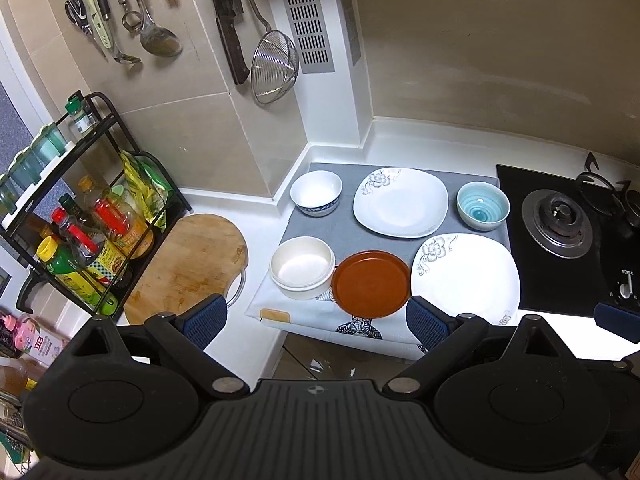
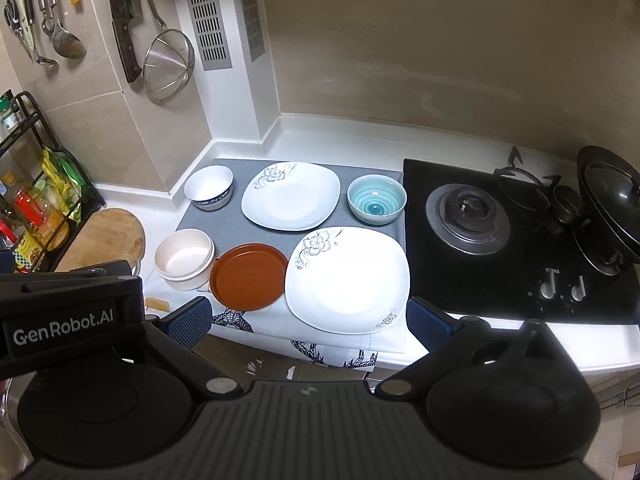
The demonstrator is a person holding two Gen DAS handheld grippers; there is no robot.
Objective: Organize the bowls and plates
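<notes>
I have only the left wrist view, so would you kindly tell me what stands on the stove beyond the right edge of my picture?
Observer: A black lidded wok sits on the right-hand burner of the stove.
Operator: Thank you. I see one control; is that all?
Observer: No, there are two knobs, side by side at the front.
Operator: And the right tongs, are they holding anything?
Observer: No. The right tongs are open and empty, poised before the near white plate.
</notes>
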